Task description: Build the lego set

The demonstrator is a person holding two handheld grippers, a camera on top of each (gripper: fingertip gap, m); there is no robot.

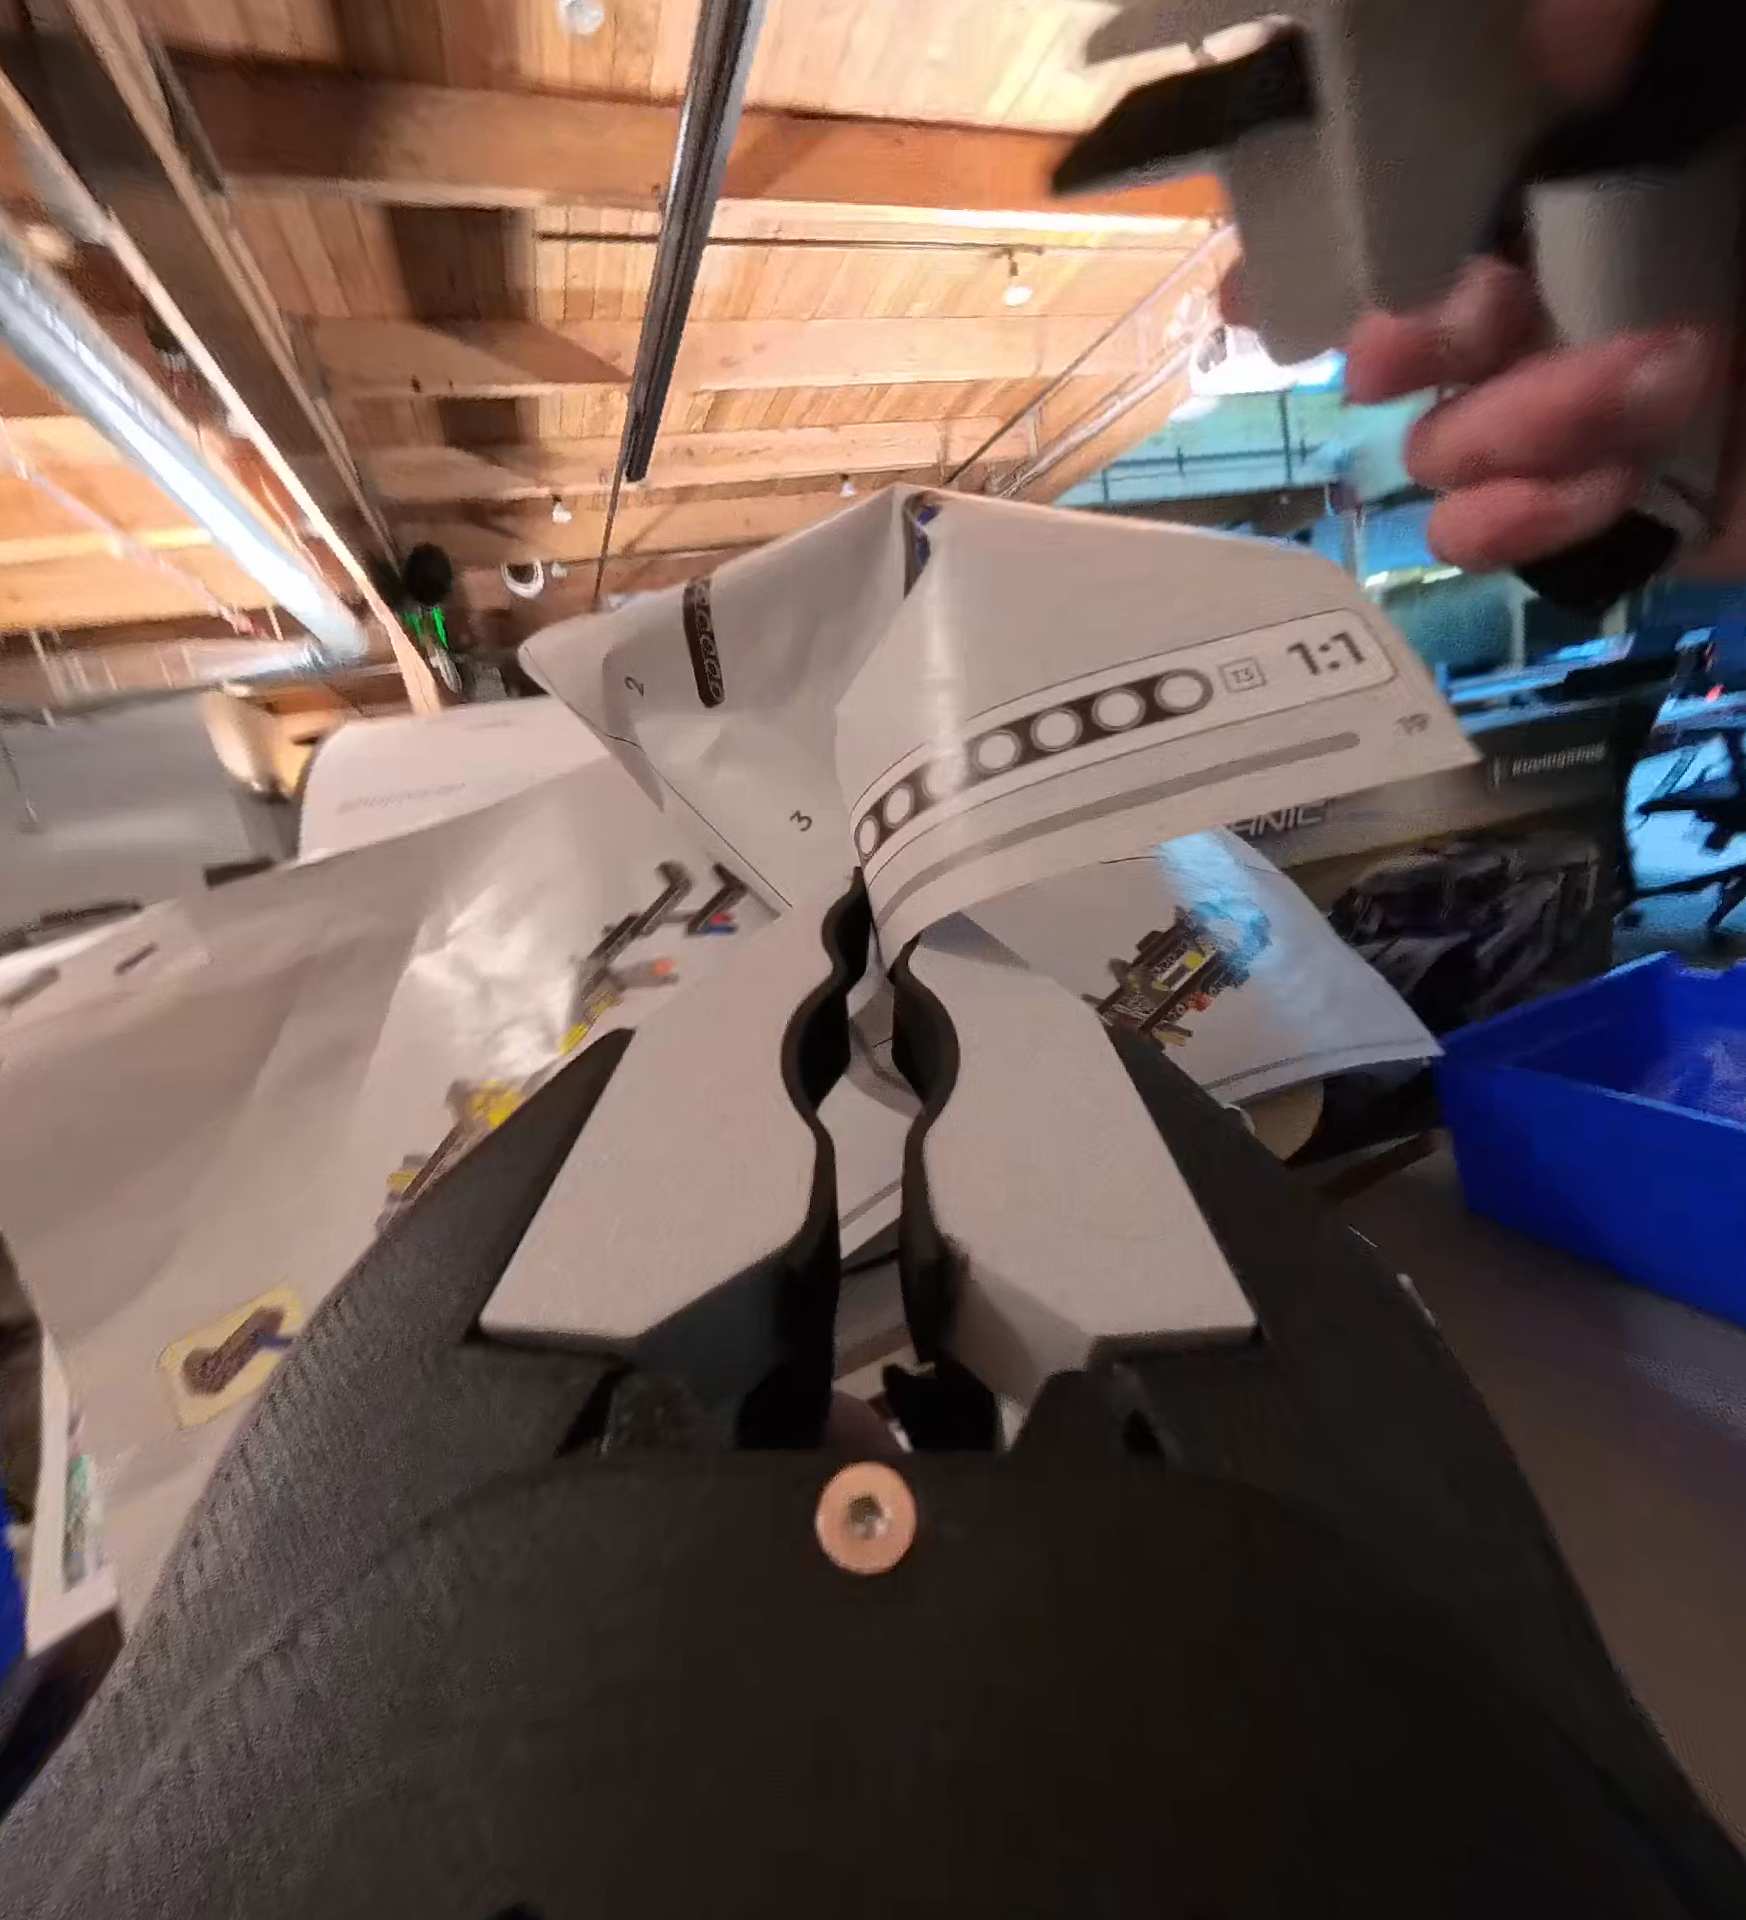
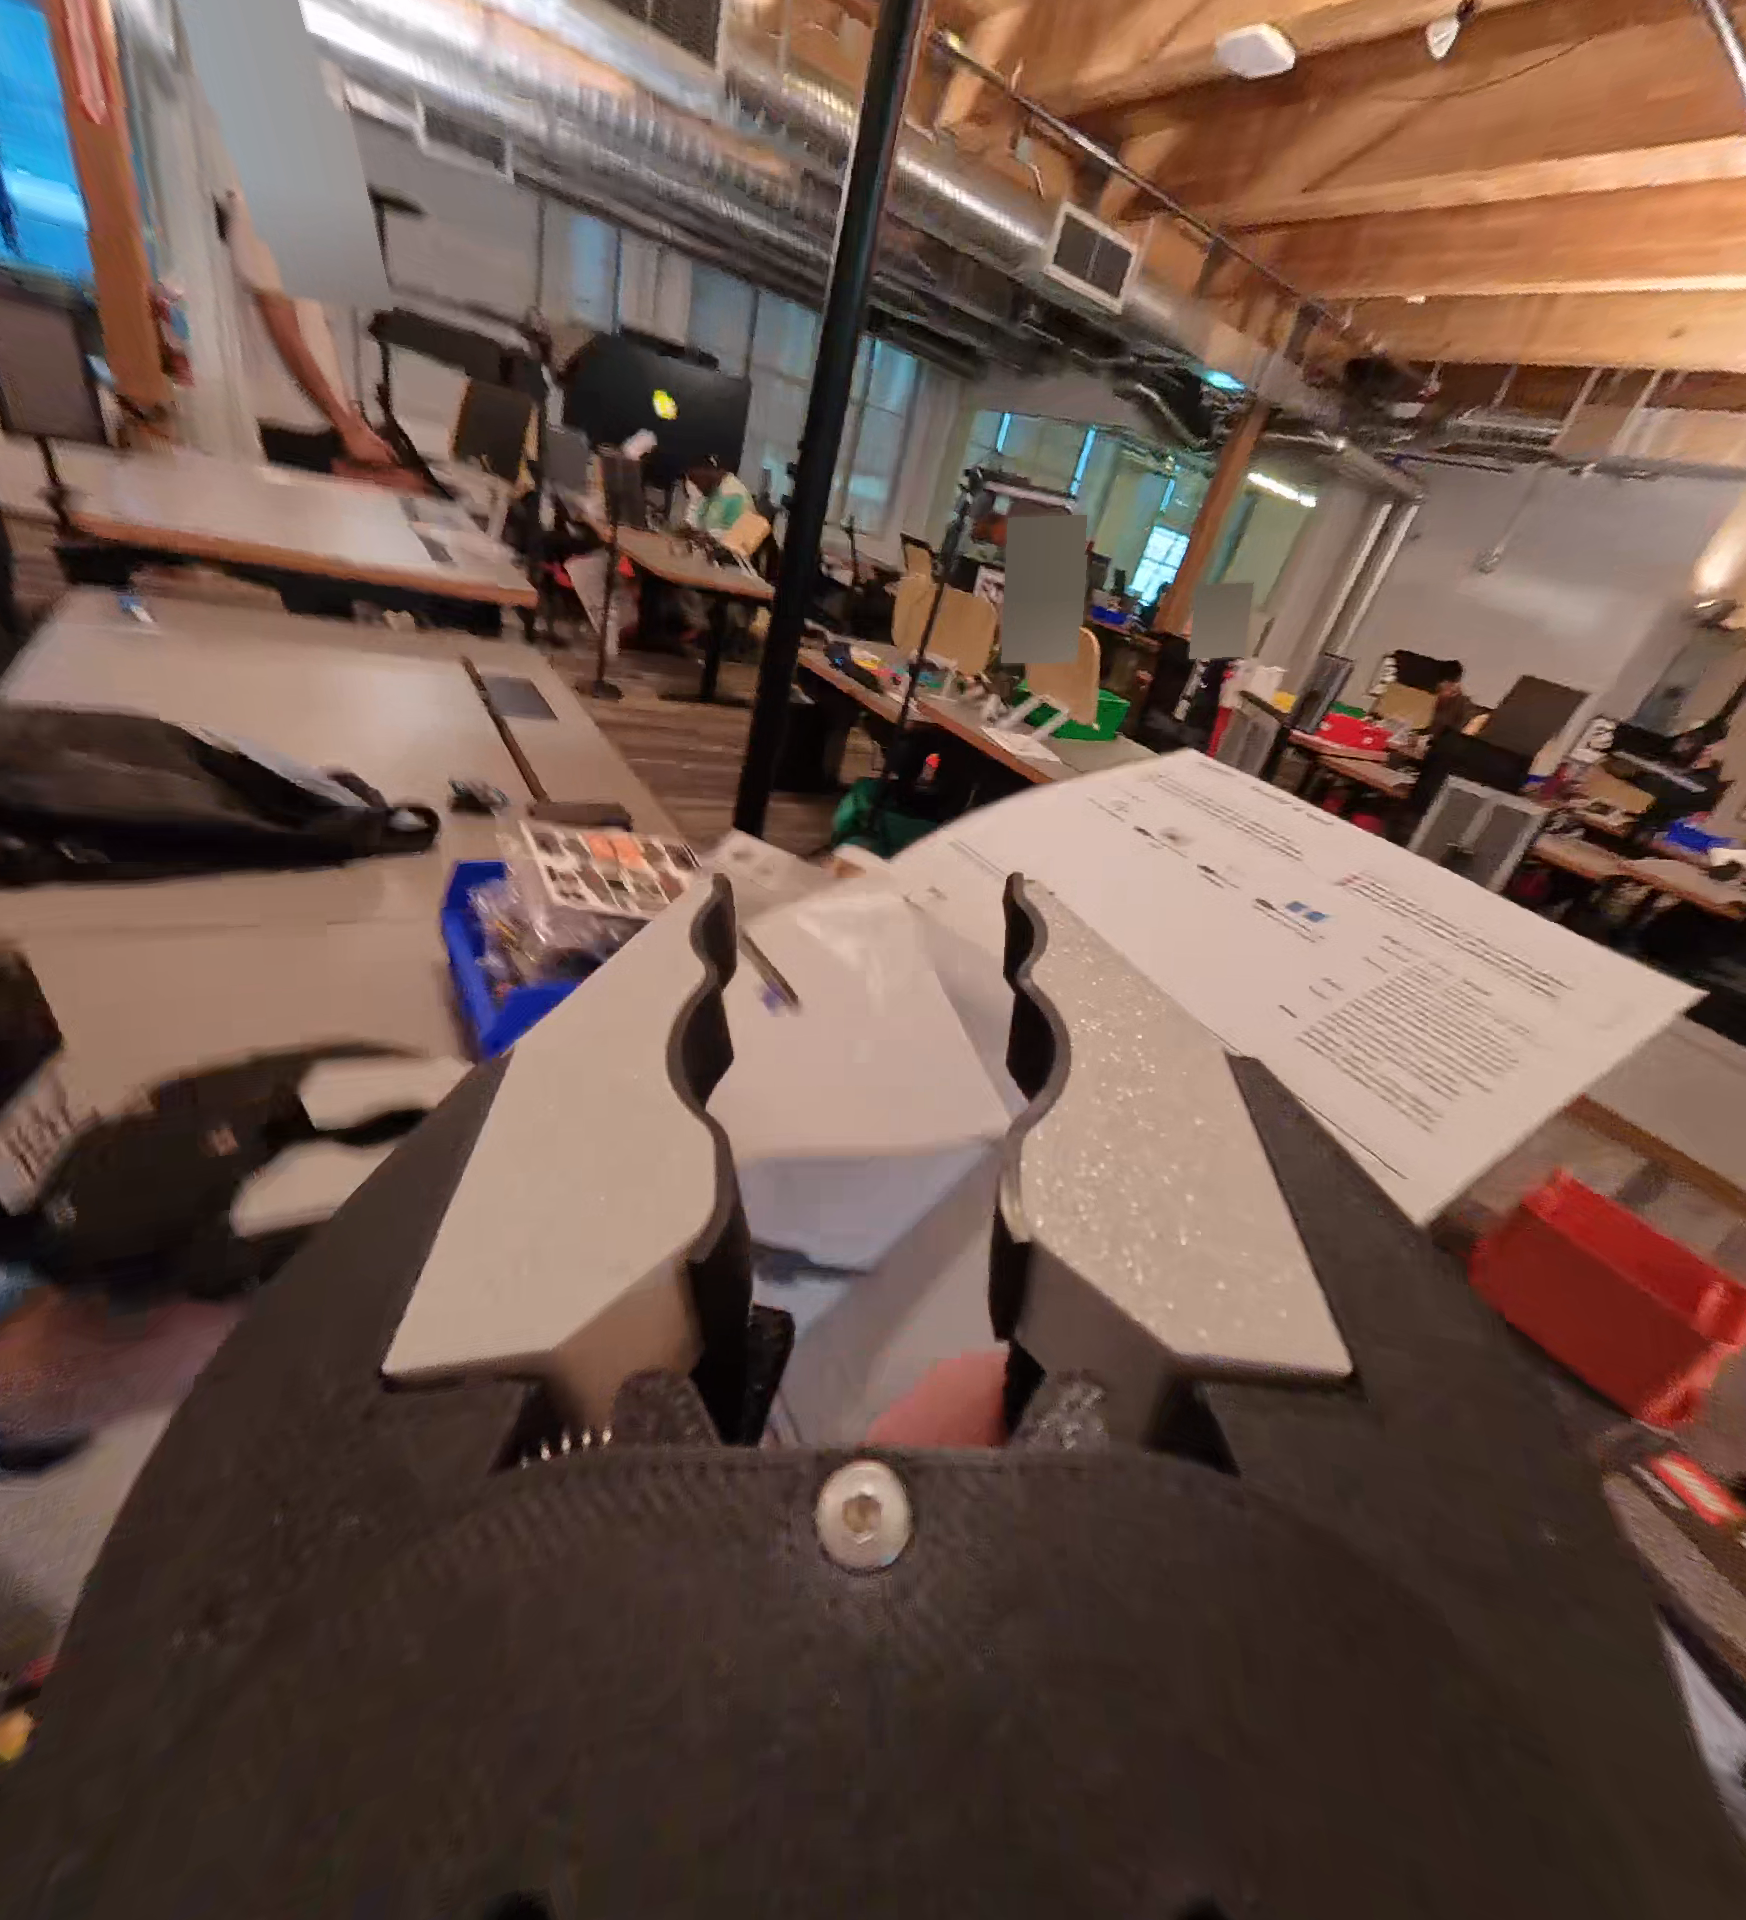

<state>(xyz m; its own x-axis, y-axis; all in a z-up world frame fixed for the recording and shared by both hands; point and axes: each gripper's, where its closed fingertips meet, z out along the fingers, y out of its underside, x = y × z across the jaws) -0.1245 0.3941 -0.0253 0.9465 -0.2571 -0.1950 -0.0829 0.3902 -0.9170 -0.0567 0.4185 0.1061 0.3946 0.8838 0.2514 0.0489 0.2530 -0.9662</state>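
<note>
The white instruction booklet is lifted and crumpled, its pages fanned open. My left gripper is shut on a page edge of it, and the paper bends out from between the fingertips. In the right wrist view the booklet spreads out ahead and to the right. My right gripper is open, with pages lying past and below its fingers and neither pad pressing on them. The left gripper shows blurred at the left of that view. The right gripper and the hand holding it show at the upper right of the left wrist view.
A blue bin with bagged parts stands to the right, and the set's box is behind the booklet. In the right wrist view there are a blue bin with bags, a sticker sheet, a red bin, a black pole and a black bag. The left gripper's tips are roughly 15 cm from the right gripper's.
</note>
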